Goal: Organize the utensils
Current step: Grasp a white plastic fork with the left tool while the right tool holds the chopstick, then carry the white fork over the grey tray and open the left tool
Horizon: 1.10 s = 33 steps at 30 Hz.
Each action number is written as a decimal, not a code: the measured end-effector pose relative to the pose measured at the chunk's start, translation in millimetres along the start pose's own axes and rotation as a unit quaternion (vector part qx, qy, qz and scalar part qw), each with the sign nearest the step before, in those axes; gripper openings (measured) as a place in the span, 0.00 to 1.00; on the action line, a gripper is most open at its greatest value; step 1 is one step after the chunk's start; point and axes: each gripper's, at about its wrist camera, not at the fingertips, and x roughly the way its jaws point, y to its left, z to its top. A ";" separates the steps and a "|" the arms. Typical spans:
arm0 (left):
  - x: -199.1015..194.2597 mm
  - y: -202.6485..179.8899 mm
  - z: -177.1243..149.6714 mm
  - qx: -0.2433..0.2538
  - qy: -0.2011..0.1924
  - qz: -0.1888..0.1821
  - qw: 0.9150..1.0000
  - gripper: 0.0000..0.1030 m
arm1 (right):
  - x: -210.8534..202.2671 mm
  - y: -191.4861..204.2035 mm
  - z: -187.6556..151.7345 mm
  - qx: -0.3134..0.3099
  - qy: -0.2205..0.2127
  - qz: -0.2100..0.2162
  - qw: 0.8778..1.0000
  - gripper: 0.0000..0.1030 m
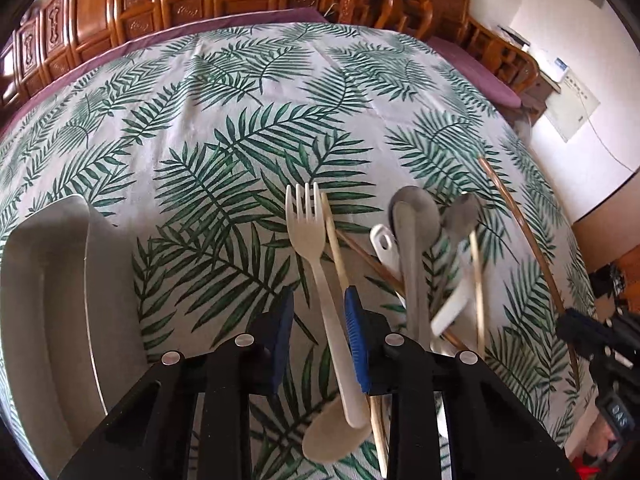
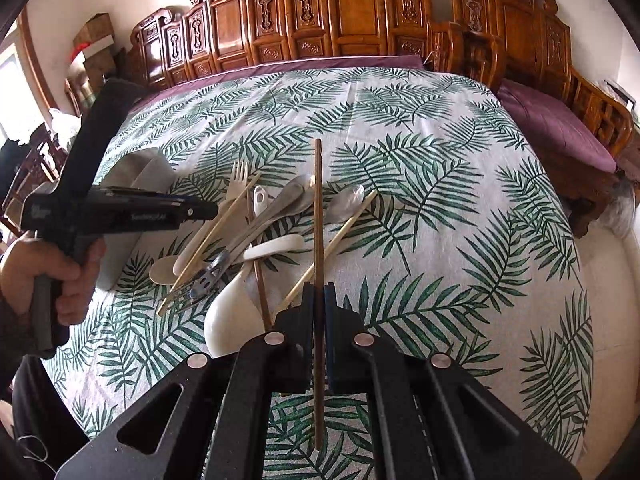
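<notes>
A pile of utensils lies on the leaf-print tablecloth [image 1: 224, 92]: a cream plastic fork [image 1: 308, 240], pale chopsticks [image 1: 334, 240], grey spoons [image 1: 416, 216] and a white ceramic spoon [image 2: 228, 320]. My left gripper [image 1: 320, 296] stands over the fork. The fork's handle runs between the blue pads [image 1: 356, 340], close against the right one, with a gap to the left one. My right gripper [image 2: 319, 300] is shut on a long brown chopstick [image 2: 318, 200], held off the cloth. That chopstick [image 1: 520, 232] also shows at the right of the left wrist view.
A grey-white tray [image 1: 48, 300] sits on the cloth left of the pile, seen again as the tray [image 2: 136, 172] behind the left gripper [image 2: 208, 210]. A person's hand [image 2: 52, 272] holds that gripper's handle. Carved wooden furniture [image 2: 352, 12] lines the table's far side.
</notes>
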 end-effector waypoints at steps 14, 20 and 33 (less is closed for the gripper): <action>9.8 -5.8 6.2 -0.003 0.008 0.013 1.000 0.18 | 1.9 -6.8 -2.6 0.007 0.001 -0.005 1.000 0.06; 14.9 -8.9 5.7 0.001 0.011 0.019 1.000 0.18 | 0.3 -8.1 -1.7 0.010 0.000 -0.005 1.000 0.06; -43.2 -4.7 -1.6 0.026 -0.043 0.033 0.998 0.06 | -3.3 8.1 1.2 0.001 -0.001 -0.008 1.000 0.06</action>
